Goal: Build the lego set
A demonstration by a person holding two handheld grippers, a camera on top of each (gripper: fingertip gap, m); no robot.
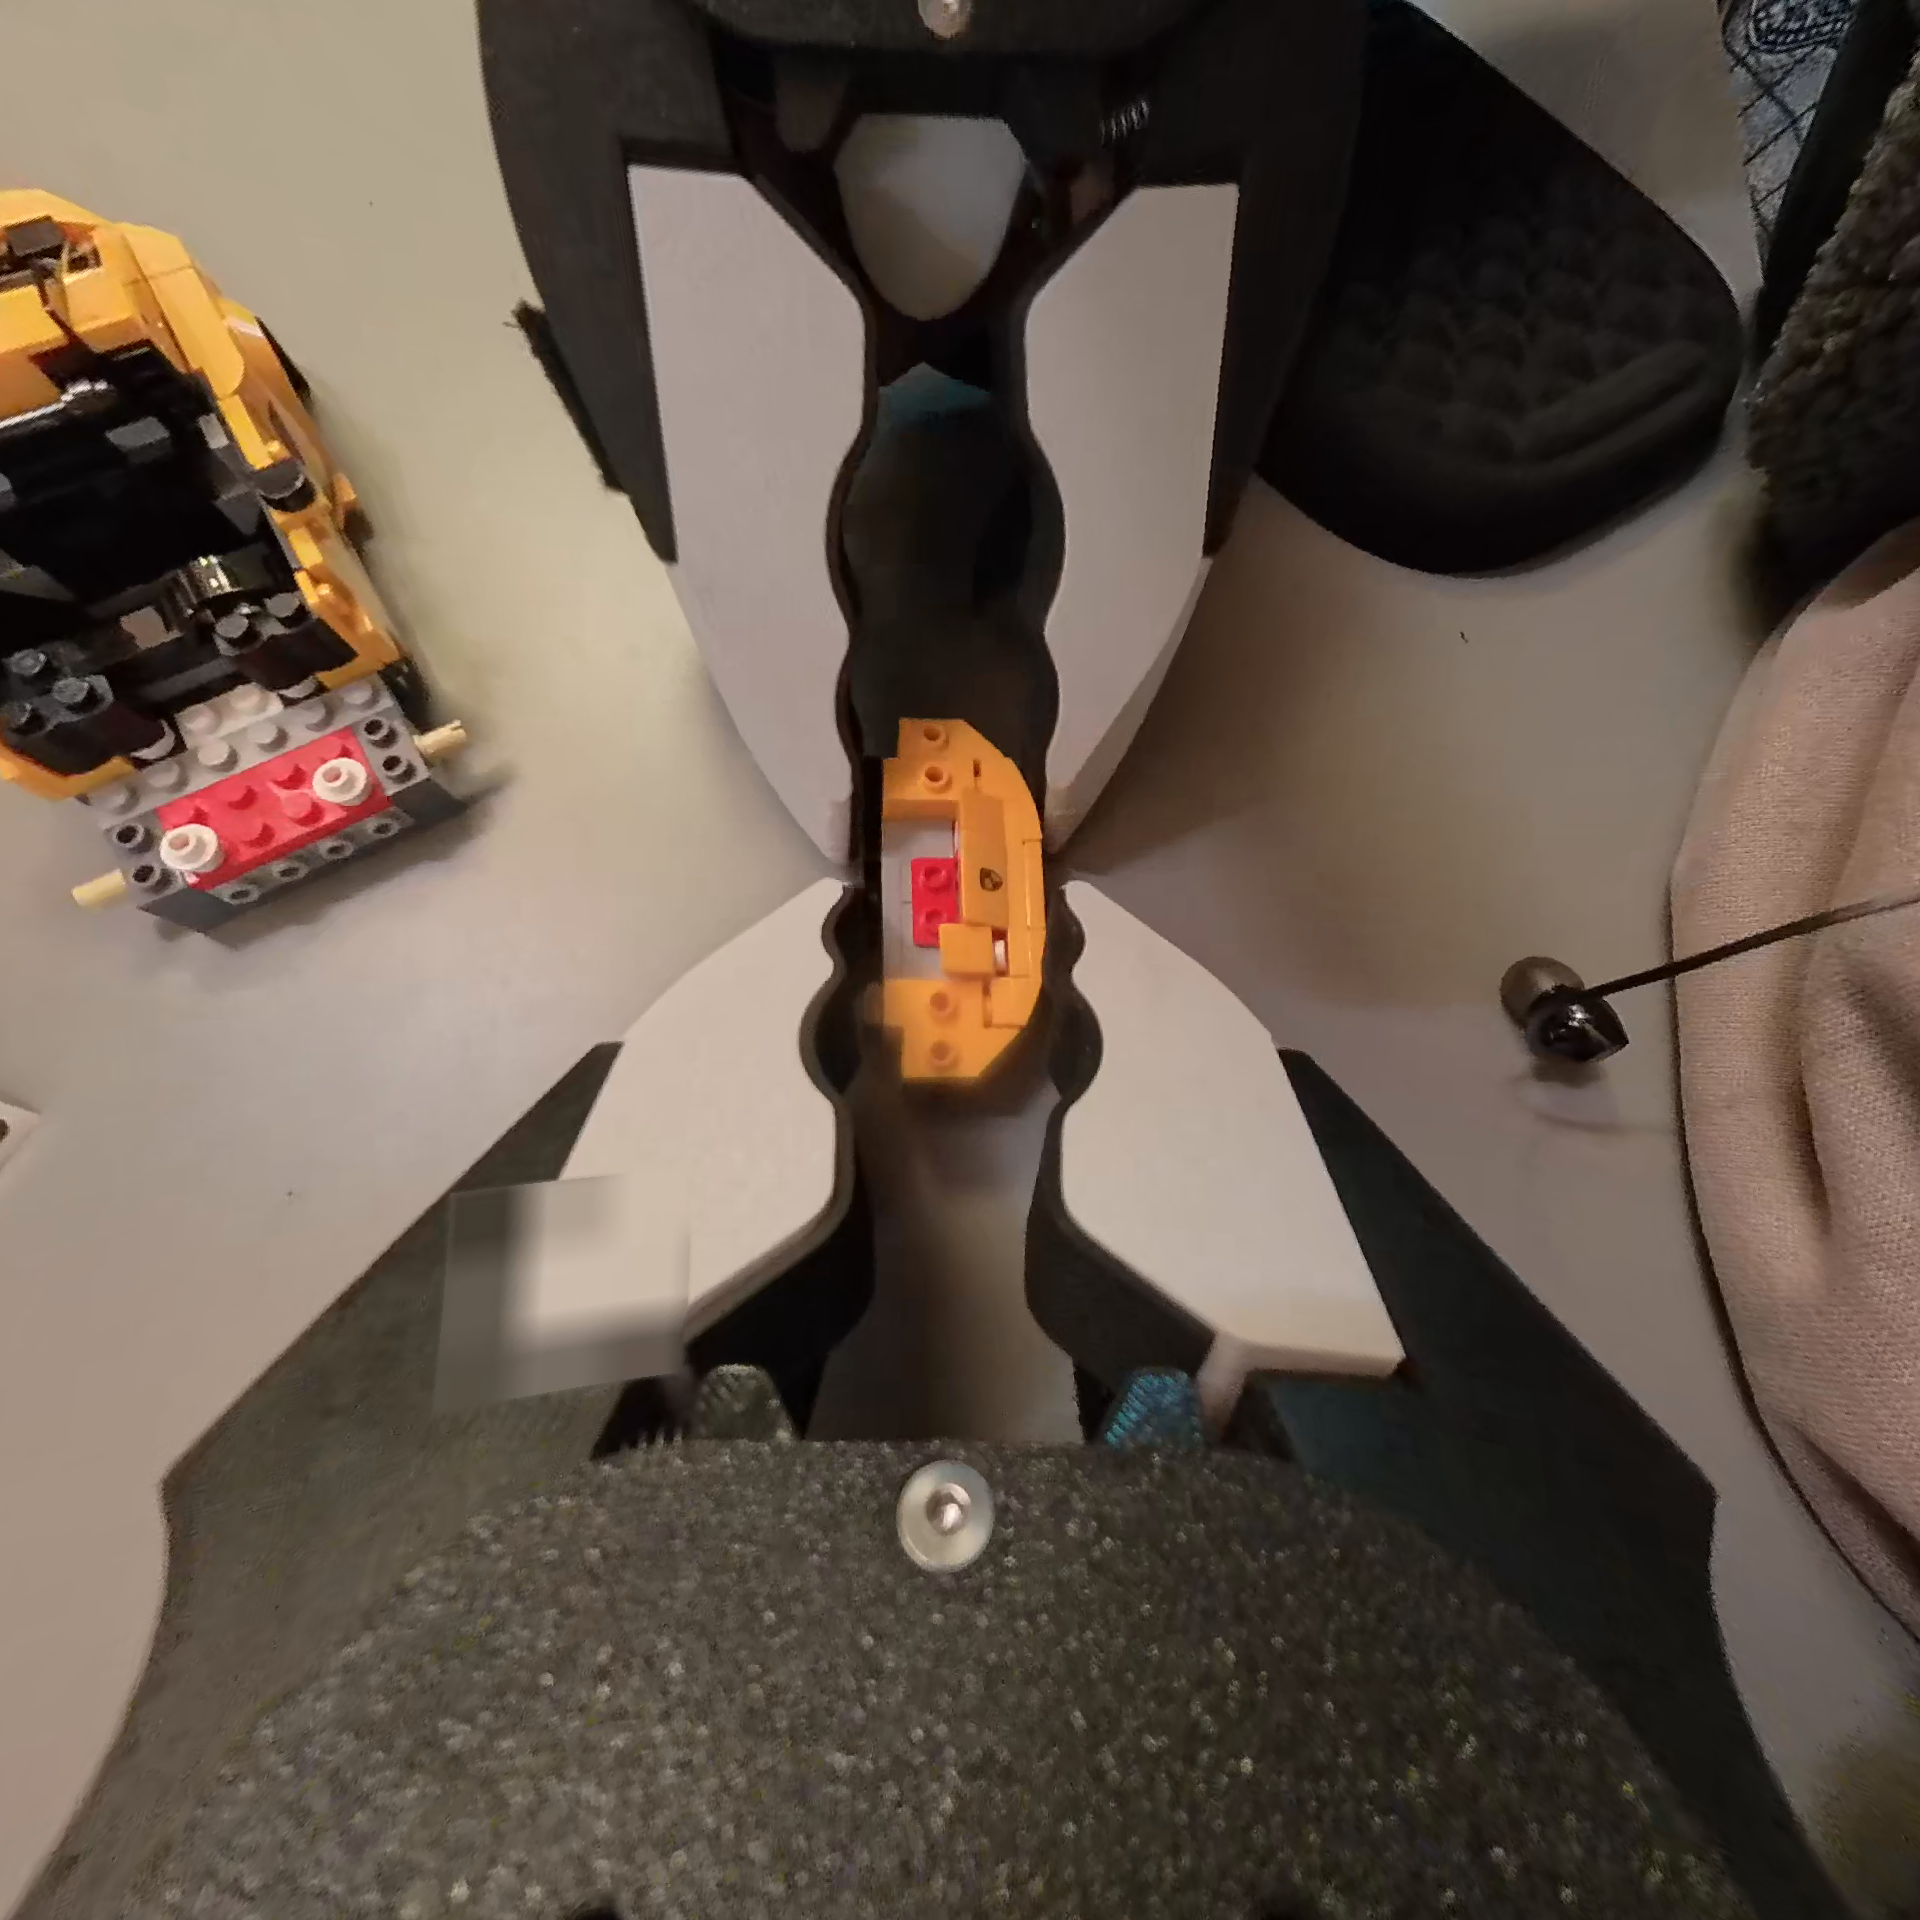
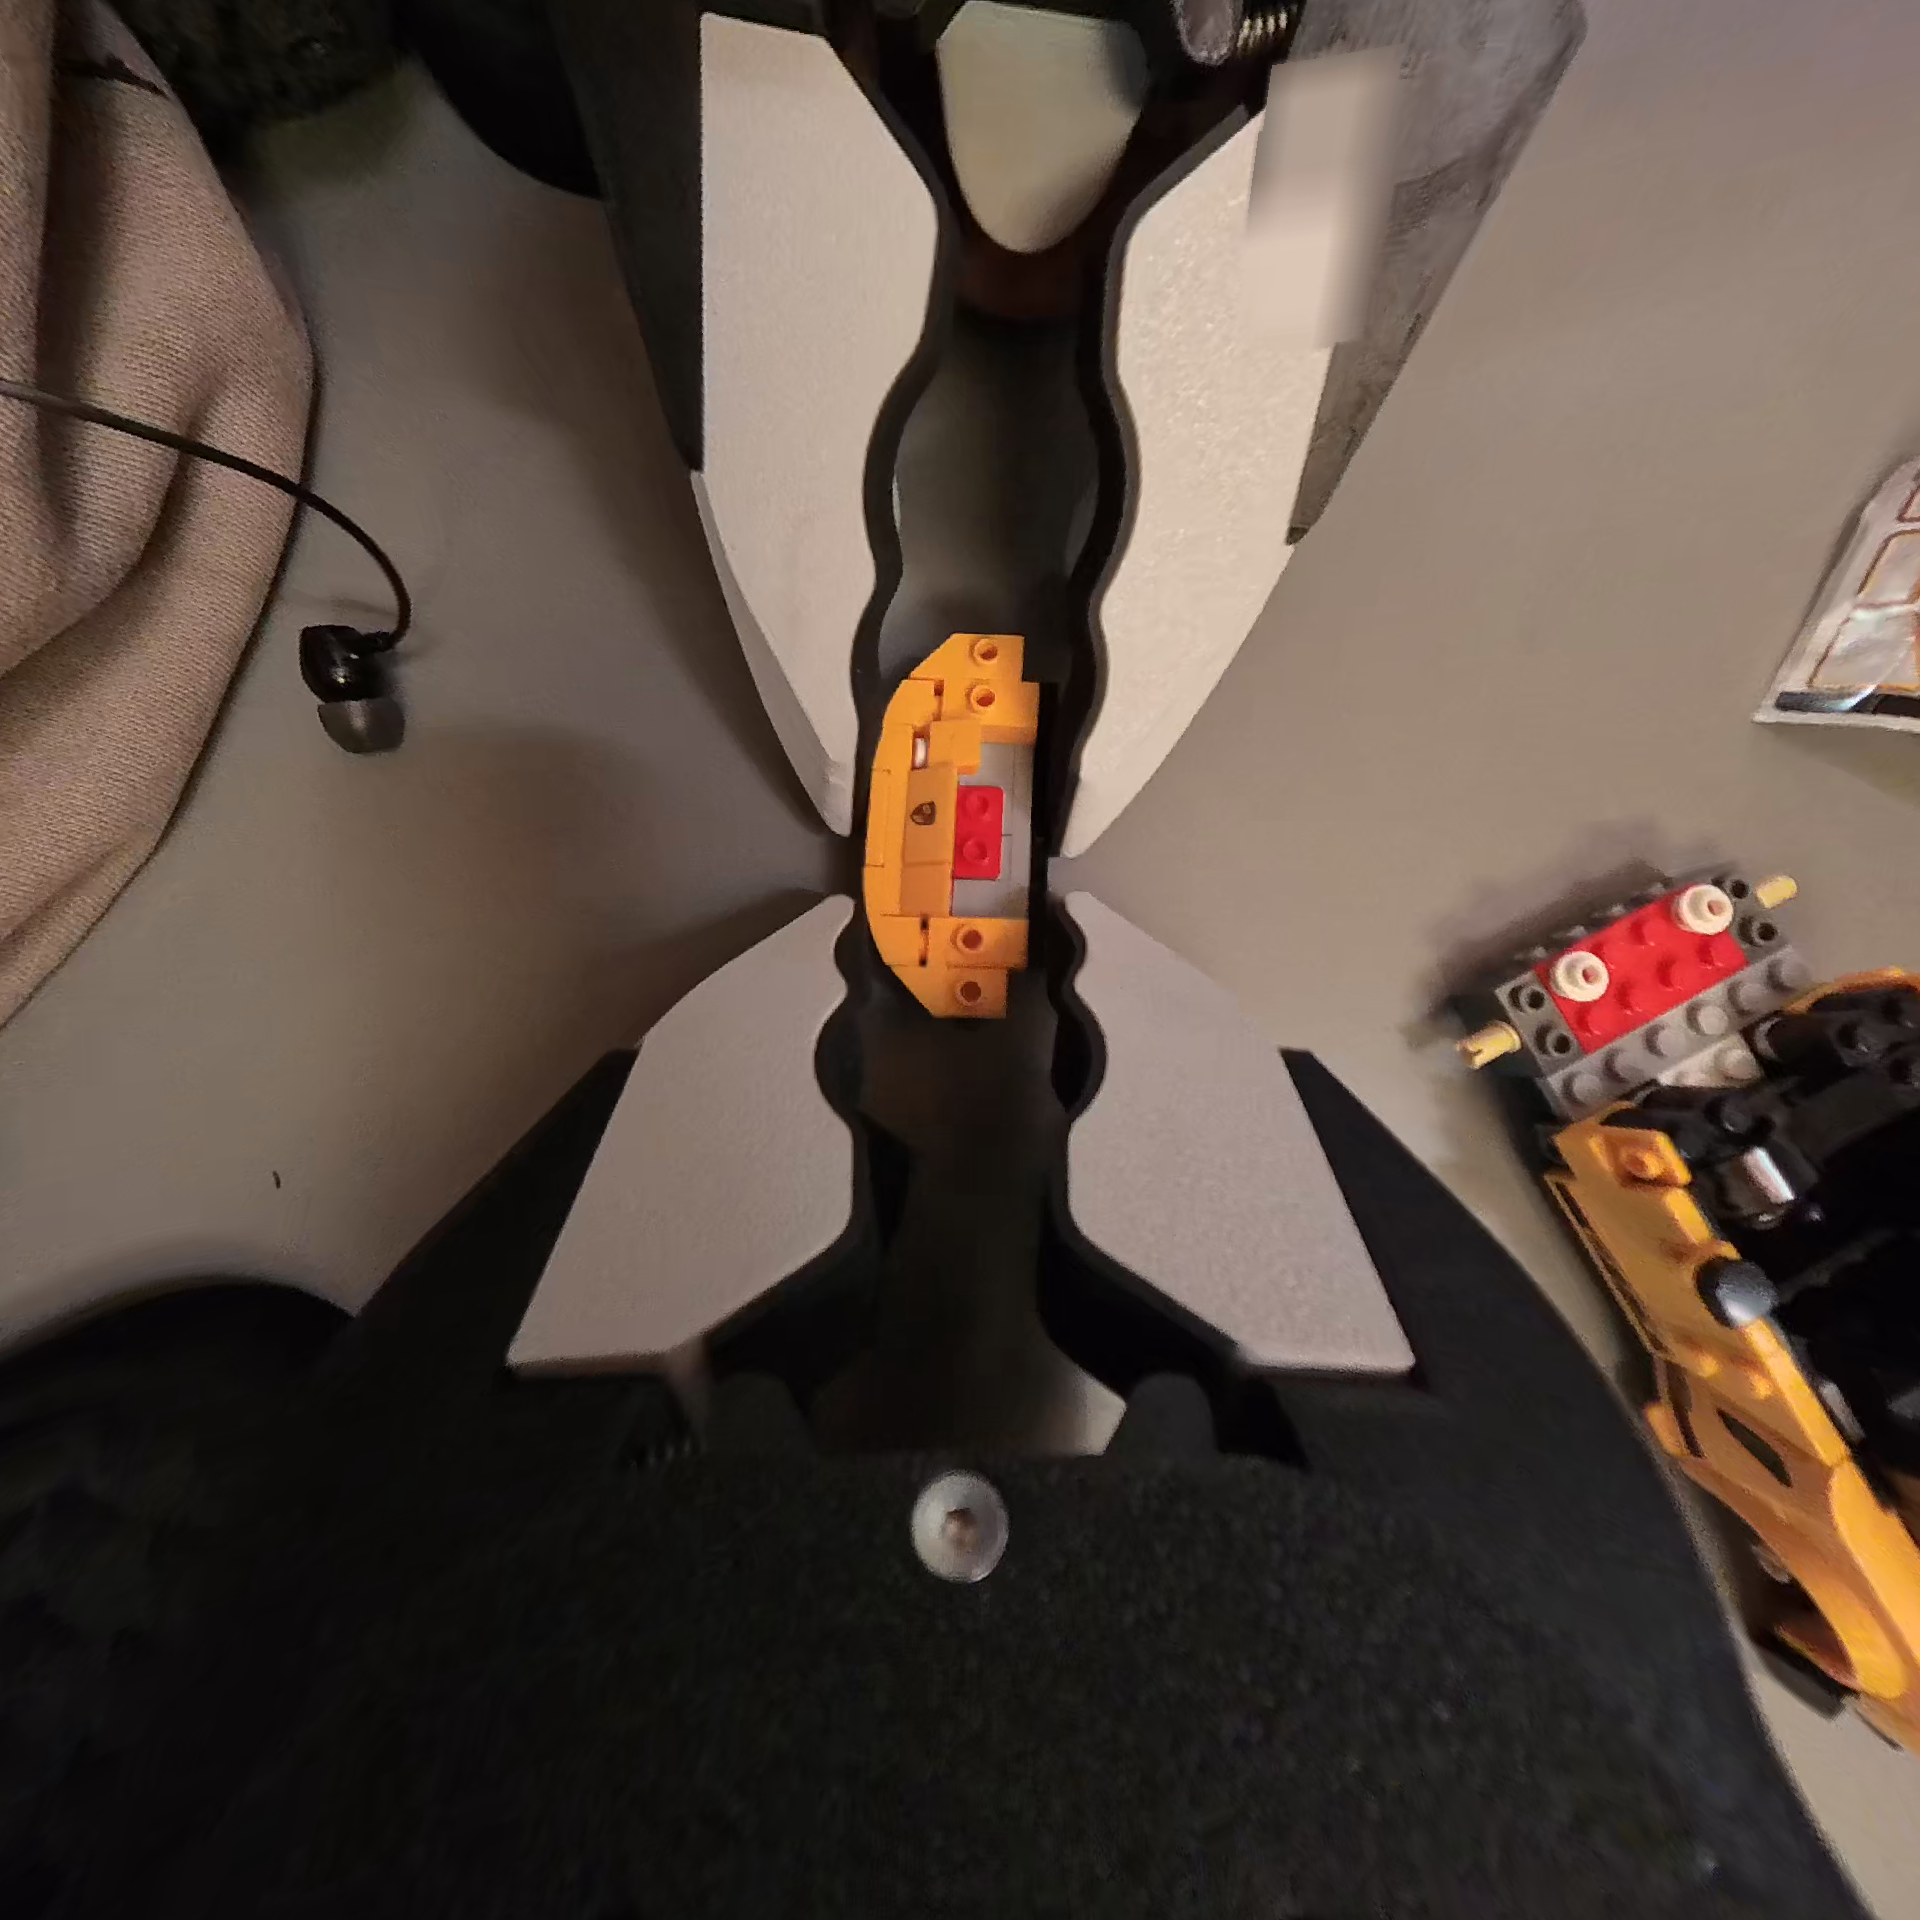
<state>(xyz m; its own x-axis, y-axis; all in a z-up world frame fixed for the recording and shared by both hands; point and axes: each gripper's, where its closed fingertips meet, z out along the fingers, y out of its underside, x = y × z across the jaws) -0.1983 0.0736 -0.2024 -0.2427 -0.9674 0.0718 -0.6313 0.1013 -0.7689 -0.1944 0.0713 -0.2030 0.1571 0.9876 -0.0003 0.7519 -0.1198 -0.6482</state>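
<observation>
A curved orange lego sub-assembly (image 1: 1003, 883) with a red brick and grey plate inside is held above the table between both grippers, which meet tip to tip. My left gripper (image 1: 956, 945) is shut on its near half. The right gripper (image 1: 951, 800) comes from the top of the left wrist view and clamps the far half. In the right wrist view the same orange sub-assembly (image 2: 914, 831) sits in my right gripper (image 2: 956, 935), with the left gripper (image 2: 961, 748) opposite. The partly built yellow and black car (image 1: 197, 582) lies on the table at left, its red and grey studded end bare; it also shows in the right wrist view (image 2: 1714, 1195).
A black earbud (image 1: 1558, 1018) on a thin cable lies to the right, also seen in the right wrist view (image 2: 348, 675). Beige cloth (image 1: 1808, 1143) covers the table's right edge. A black case (image 1: 1496, 416) lies at the back. A printed plastic packet (image 2: 1860, 623) lies beyond the car. The grippers are tip to tip, or close to it.
</observation>
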